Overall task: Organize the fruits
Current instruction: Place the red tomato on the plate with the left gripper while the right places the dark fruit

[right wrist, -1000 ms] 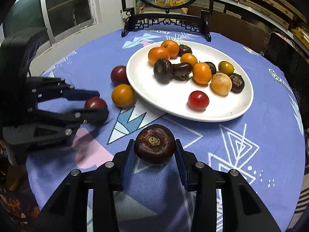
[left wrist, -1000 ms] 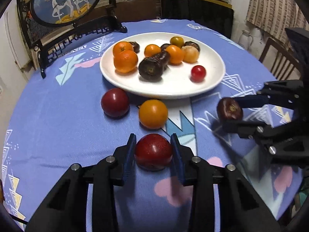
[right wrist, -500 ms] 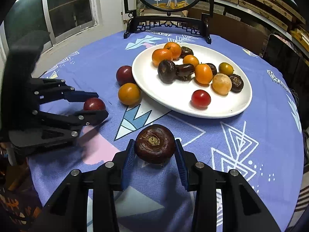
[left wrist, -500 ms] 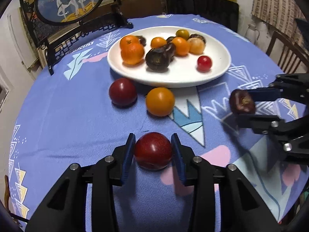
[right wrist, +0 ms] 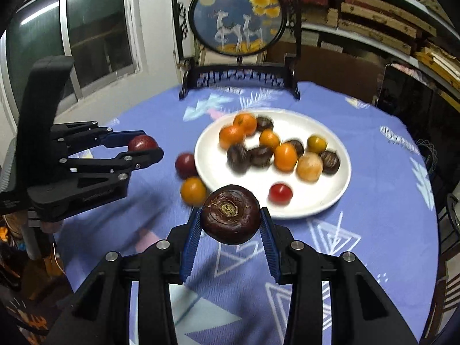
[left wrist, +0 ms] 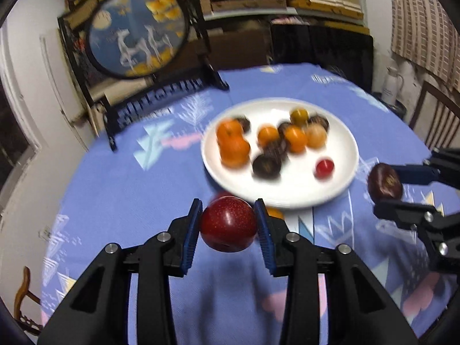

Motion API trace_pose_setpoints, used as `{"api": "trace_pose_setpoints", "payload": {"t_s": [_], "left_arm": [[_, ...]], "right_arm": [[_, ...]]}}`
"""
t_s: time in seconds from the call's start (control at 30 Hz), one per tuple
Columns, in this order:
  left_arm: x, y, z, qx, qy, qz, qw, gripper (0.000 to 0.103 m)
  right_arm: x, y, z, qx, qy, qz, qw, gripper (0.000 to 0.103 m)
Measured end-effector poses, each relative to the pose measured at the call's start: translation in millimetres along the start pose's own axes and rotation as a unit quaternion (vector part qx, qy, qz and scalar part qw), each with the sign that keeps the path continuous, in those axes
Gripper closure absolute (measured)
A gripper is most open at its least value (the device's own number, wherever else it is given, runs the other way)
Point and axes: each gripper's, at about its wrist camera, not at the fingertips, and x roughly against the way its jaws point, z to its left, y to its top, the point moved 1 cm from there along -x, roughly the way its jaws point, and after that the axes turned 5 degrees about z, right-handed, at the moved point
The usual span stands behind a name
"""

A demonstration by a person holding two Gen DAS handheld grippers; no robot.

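Note:
My left gripper (left wrist: 228,225) is shut on a red plum (left wrist: 228,224) and holds it above the blue tablecloth, in front of the white plate (left wrist: 296,192). It also shows in the right wrist view (right wrist: 142,149). My right gripper (right wrist: 230,220) is shut on a dark brown water chestnut (right wrist: 230,214), lifted off the cloth near the plate's (right wrist: 330,198) front edge. It also shows in the left wrist view (left wrist: 386,189). The plate holds several oranges, dark chestnuts and a small red tomato (right wrist: 280,193).
A dark red plum (right wrist: 185,164) and an orange fruit (right wrist: 193,190) lie on the cloth left of the plate. A round painted screen on a black stand (right wrist: 240,82) stands at the table's far edge. Chairs (left wrist: 437,118) ring the table.
Both grippers have lifted their fruit up off the cloth and tilted upward. The view now shows more of the room behind the table.

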Motion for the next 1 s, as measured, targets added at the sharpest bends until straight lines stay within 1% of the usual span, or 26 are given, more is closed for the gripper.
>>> {"api": "trace_pose_setpoints", "payload": {"t_s": [0.13,0.23,0.4,0.53,0.9,1.0], "left_arm": [[5.8,24.4,-0.9,0.0,0.01,-0.018,0.9998,0.067],[6.2,37.1,-4.1,0.0,0.008,-0.027,0.9996,0.067],[3.7,48.8,-12.6,-0.005,0.012,-0.039,0.9992,0.067],[-3.0,54.6,-17.7,-0.007,0.009,-0.041,0.9991,0.067],[-29.9,67.5,-24.1,-0.006,0.002,-0.034,0.9994,0.066],[-40.3,79.6,-19.1,0.001,0.0,-0.033,0.9994,0.066]], "right_arm": [[17.1,16.2,-4.1,-0.006,-0.007,-0.029,1.0,0.062],[27.9,27.4,-5.9,-0.007,-0.011,-0.047,0.999,0.062],[36.6,42.3,-10.4,-0.008,-0.012,-0.067,0.998,0.062],[34.1,46.3,-16.4,-0.014,-0.01,-0.07,0.997,0.062],[7.3,49.0,-40.6,-0.036,-0.014,-0.053,0.998,0.062],[-3.2,54.3,-49.3,-0.043,-0.016,-0.048,0.998,0.062]]}}
